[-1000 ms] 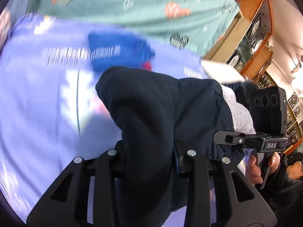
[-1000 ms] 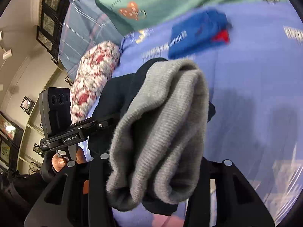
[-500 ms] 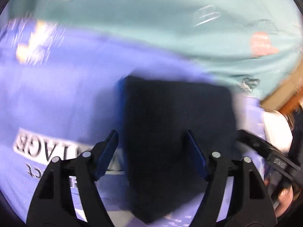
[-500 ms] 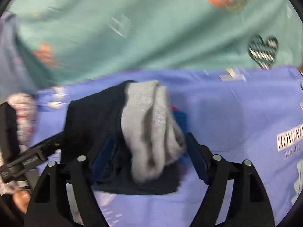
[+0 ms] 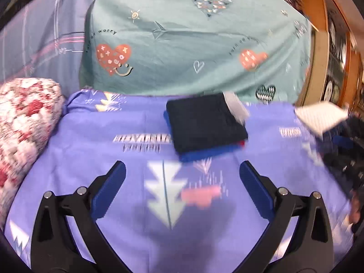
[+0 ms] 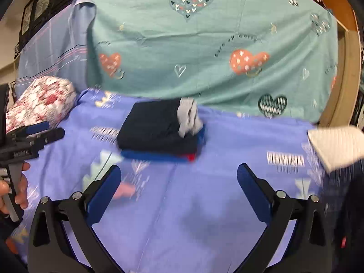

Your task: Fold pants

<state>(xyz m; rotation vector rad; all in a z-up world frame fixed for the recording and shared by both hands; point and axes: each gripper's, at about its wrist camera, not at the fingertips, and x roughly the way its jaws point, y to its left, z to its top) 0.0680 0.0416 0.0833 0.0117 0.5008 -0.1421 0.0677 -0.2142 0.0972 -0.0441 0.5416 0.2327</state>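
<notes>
The folded dark navy pants [image 5: 204,126] with a grey waistband [image 5: 236,109] lie on top of a folded blue garment [image 5: 204,155] on the purple bed sheet [image 5: 136,204]. They also show in the right wrist view [image 6: 157,129], with the grey waistband [image 6: 188,116] bunched at their right end. My left gripper [image 5: 182,175] is open and empty, a short way back from the stack. My right gripper [image 6: 178,177] is open and empty, also back from it. The left gripper shows at the left edge of the right wrist view [image 6: 38,132].
A teal sheet with hearts [image 5: 193,45] hangs behind the bed. A red and white floral pillow [image 5: 25,118] lies at the left. A white quilted item [image 6: 336,145] lies at the right. Wooden shelving [image 5: 327,45] stands far right.
Both grippers let go of the pants, opened wide and pulled back. The folded pants now rest on the blue garment.
</notes>
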